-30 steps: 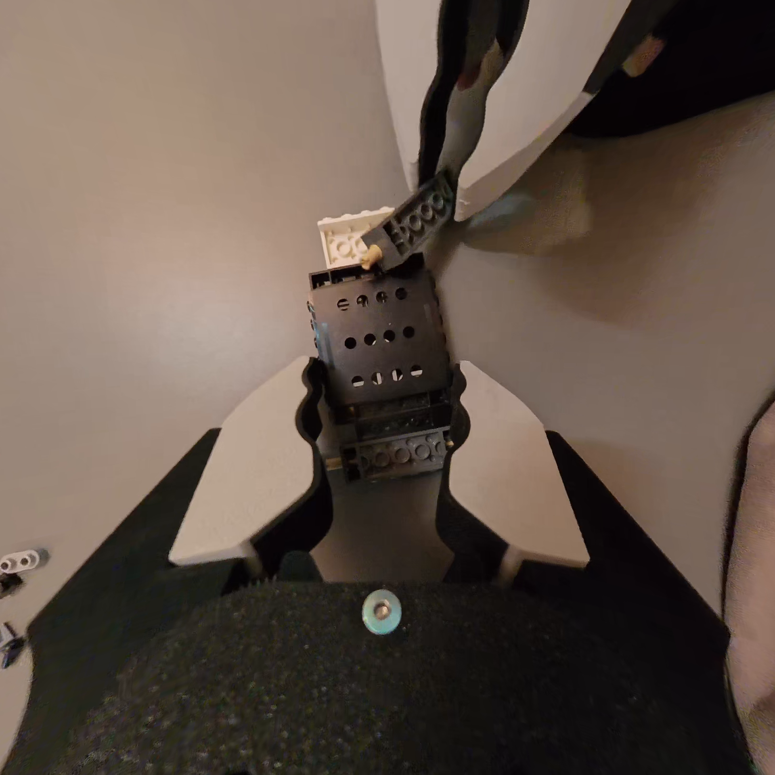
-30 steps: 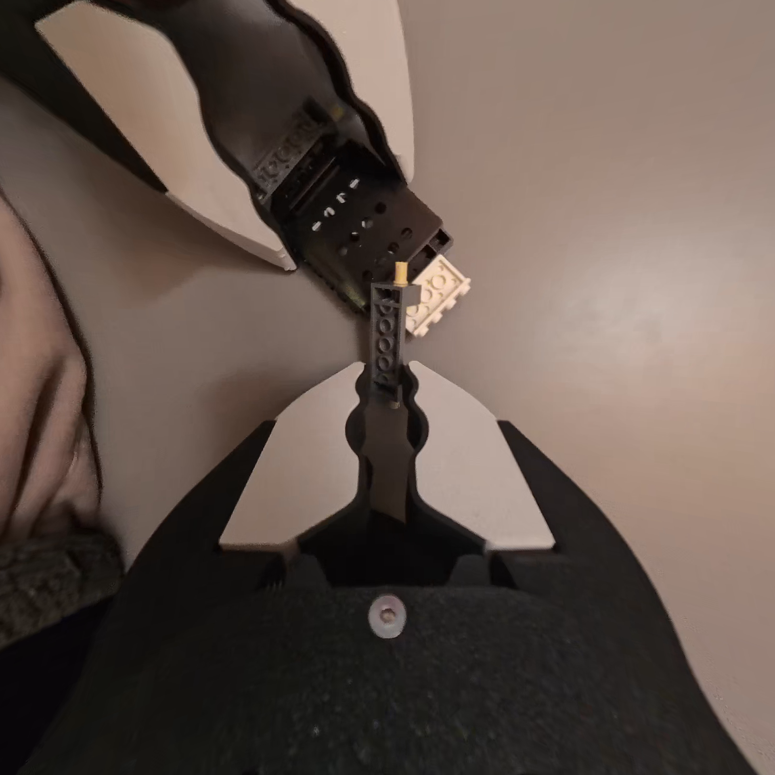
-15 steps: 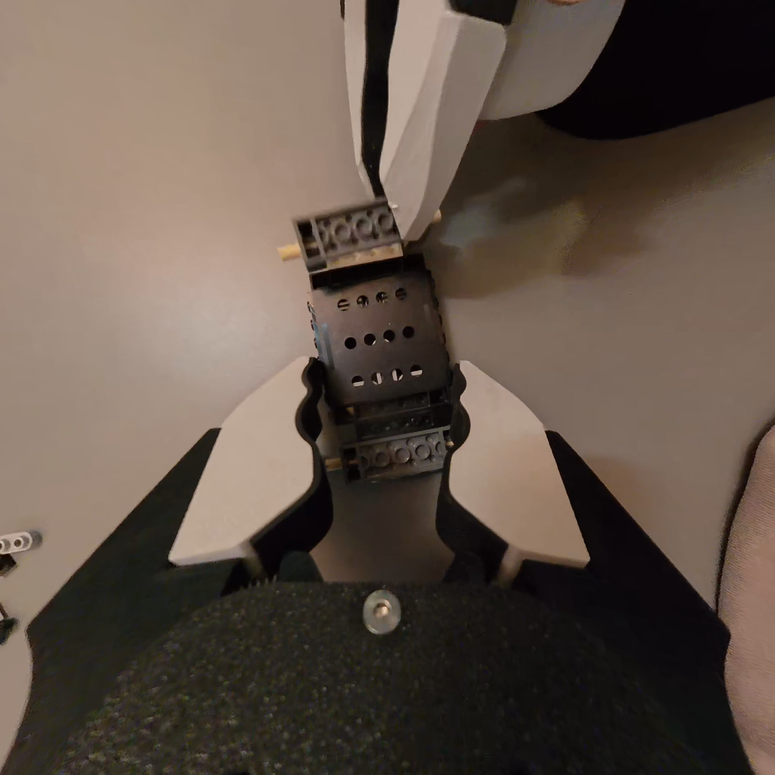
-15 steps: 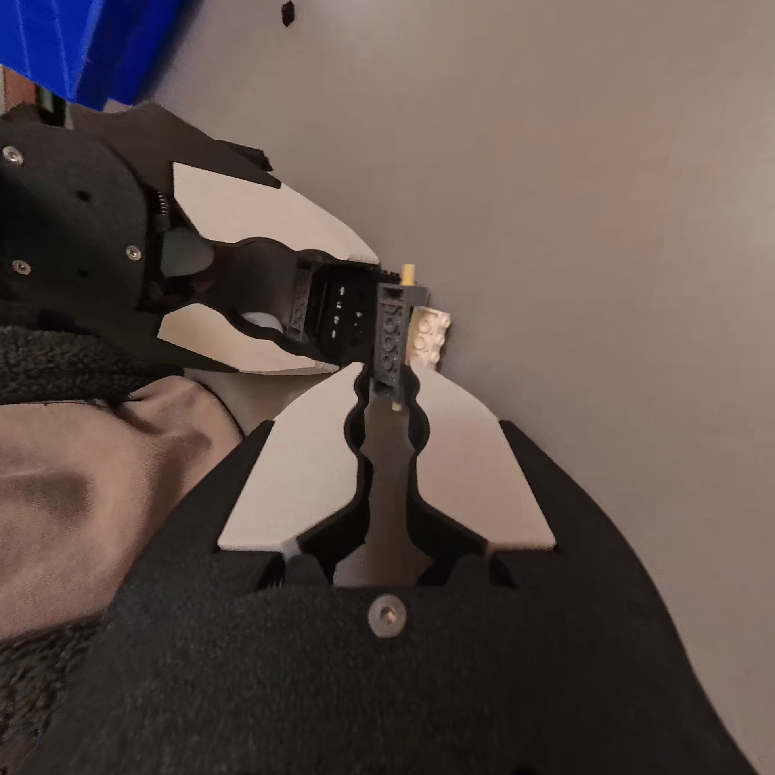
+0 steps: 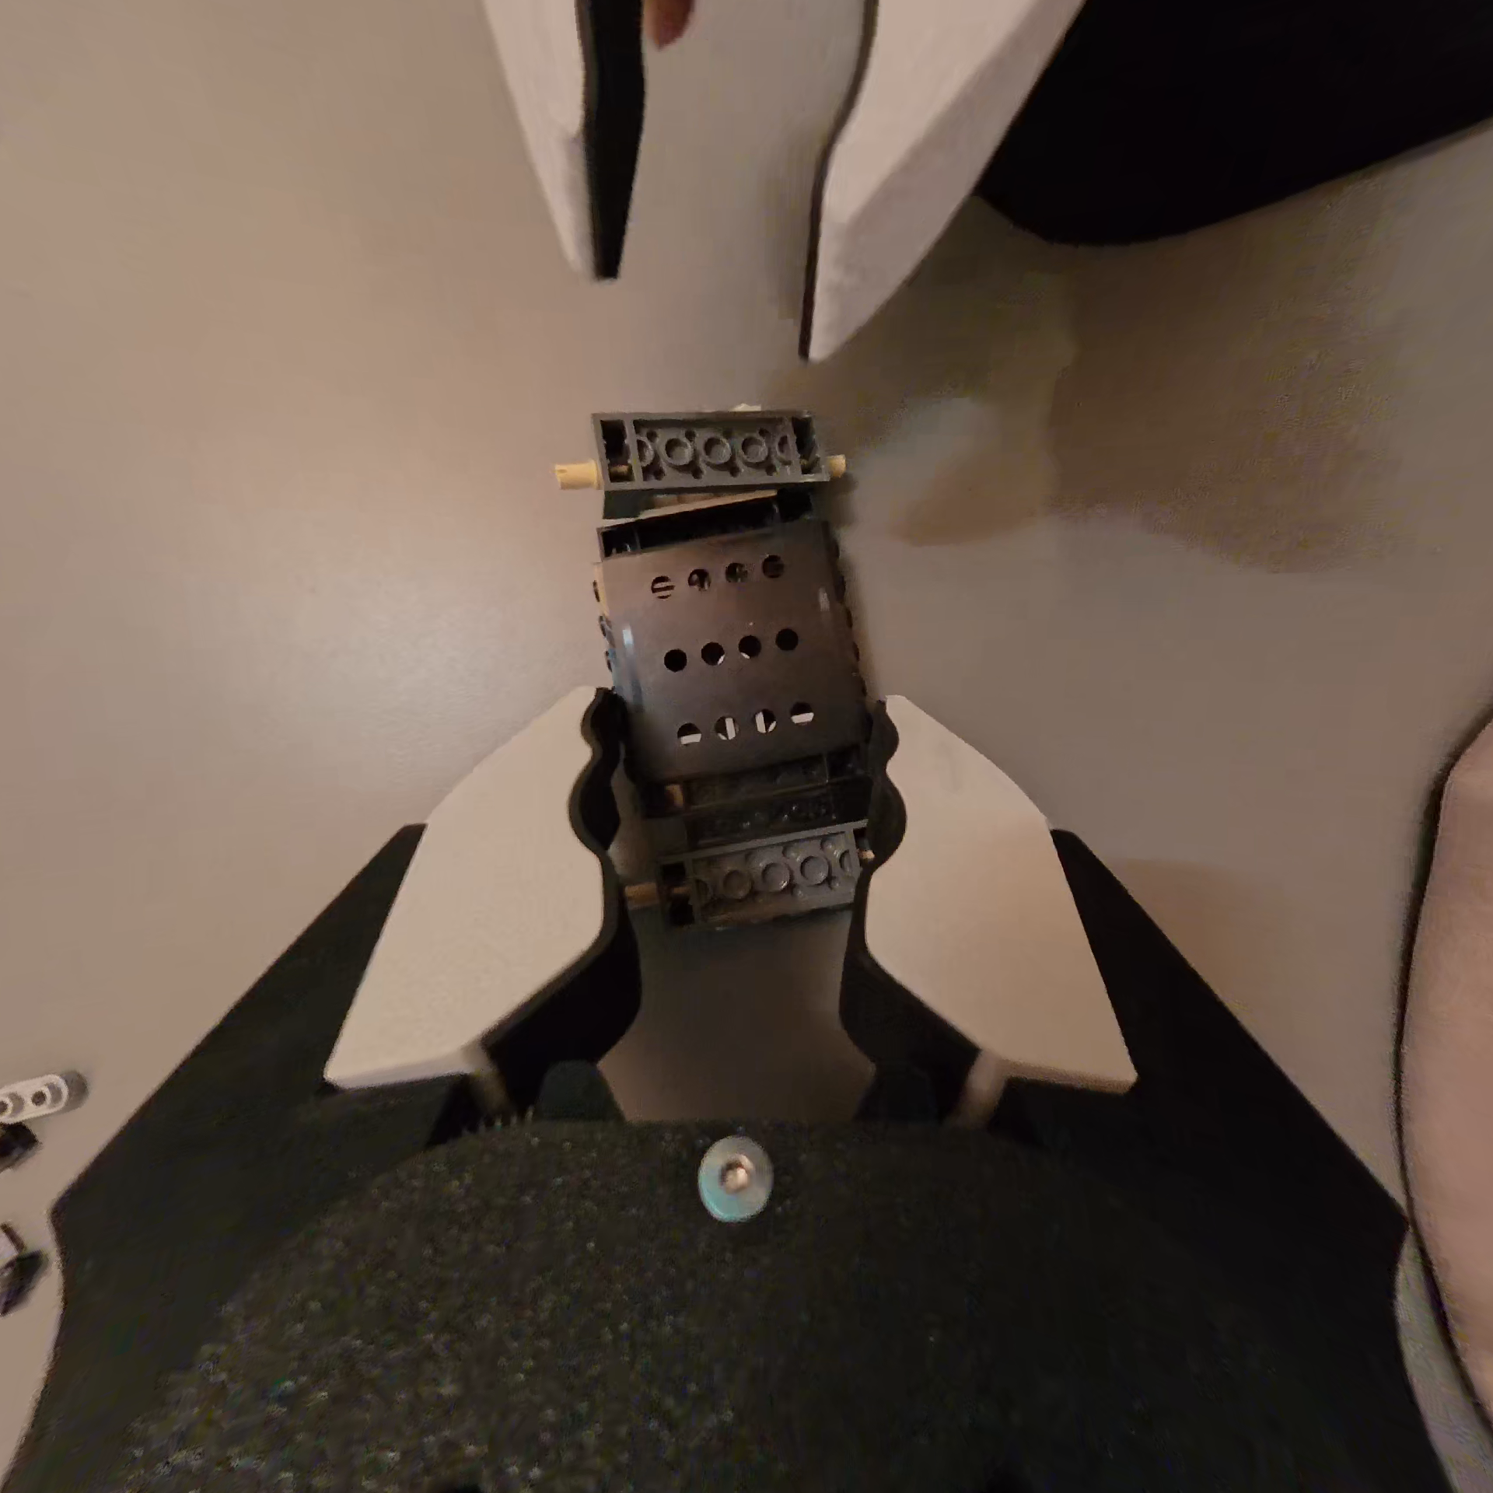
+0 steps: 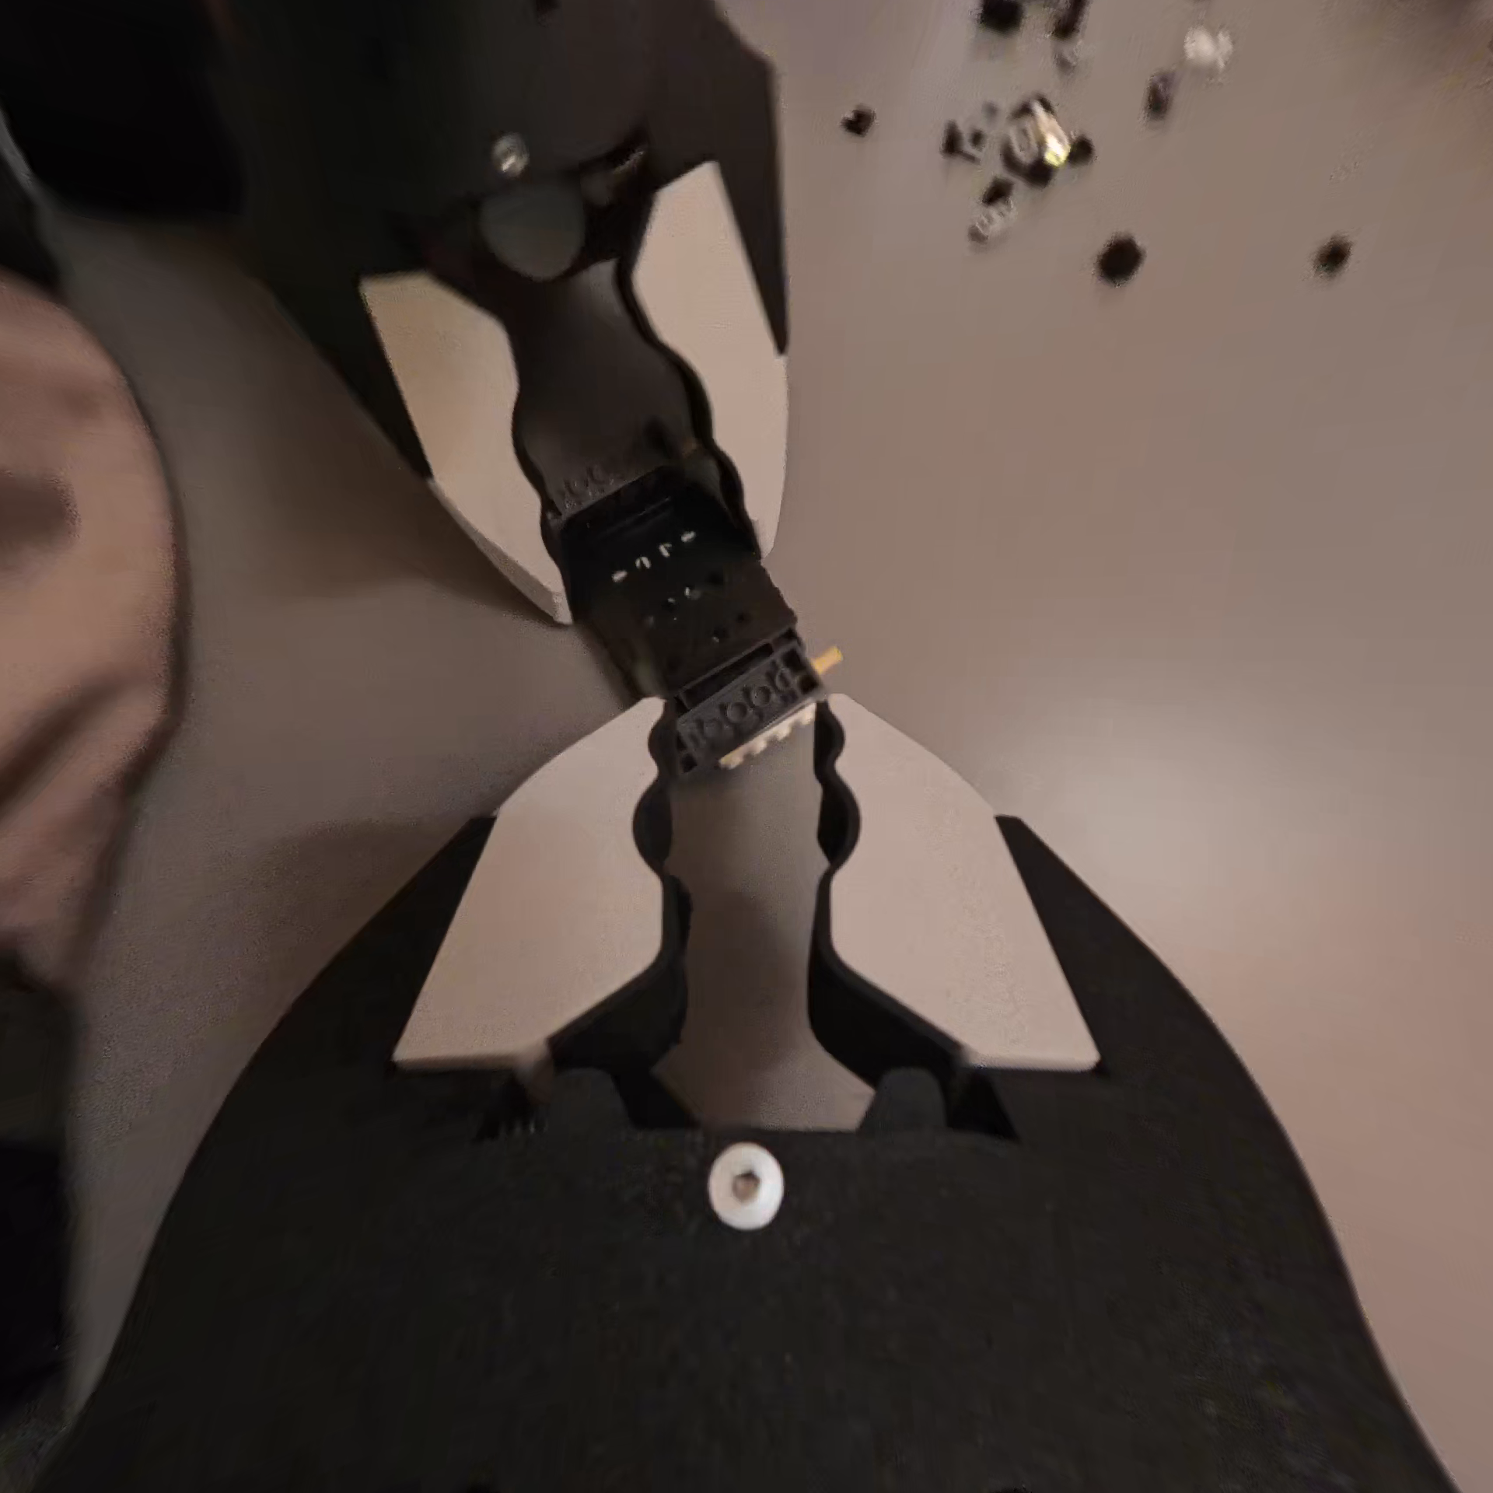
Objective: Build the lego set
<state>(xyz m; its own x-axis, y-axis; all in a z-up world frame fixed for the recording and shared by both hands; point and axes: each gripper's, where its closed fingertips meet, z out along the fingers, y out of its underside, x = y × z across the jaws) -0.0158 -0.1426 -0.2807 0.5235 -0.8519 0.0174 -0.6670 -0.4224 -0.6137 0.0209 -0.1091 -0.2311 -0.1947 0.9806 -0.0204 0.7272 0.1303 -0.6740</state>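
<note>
My left gripper (image 5: 739, 715) is shut on a black lego assembly (image 5: 731, 646), a plate with rows of holes, held above the beige table (image 5: 242, 485). A grey brick with tan pins (image 5: 703, 460) sits on the assembly's far end. A second grey brick (image 5: 767, 876) sits at its near end, between my fingers. My right gripper (image 5: 711, 307) hangs open just beyond the far brick, apart from it. In the right wrist view my right gripper (image 6: 743, 727) is open, with the far grey brick (image 6: 747, 711) showing between its tips. The left gripper (image 6: 670, 582) holds the assembly (image 6: 687, 598) opposite.
Several small loose lego pieces (image 6: 1034, 145) lie scattered on the table at the top right of the right wrist view. A few more pieces (image 5: 40, 1095) lie at the left edge of the left wrist view. A person's sleeve (image 5: 1454, 1050) is at the right. Spacing between my two grippers at the tips: around 7 cm.
The right gripper turned the grey brick, set it on the assembly's far end, let go, opened and drew back. The left gripper kept hold of the assembly.
</note>
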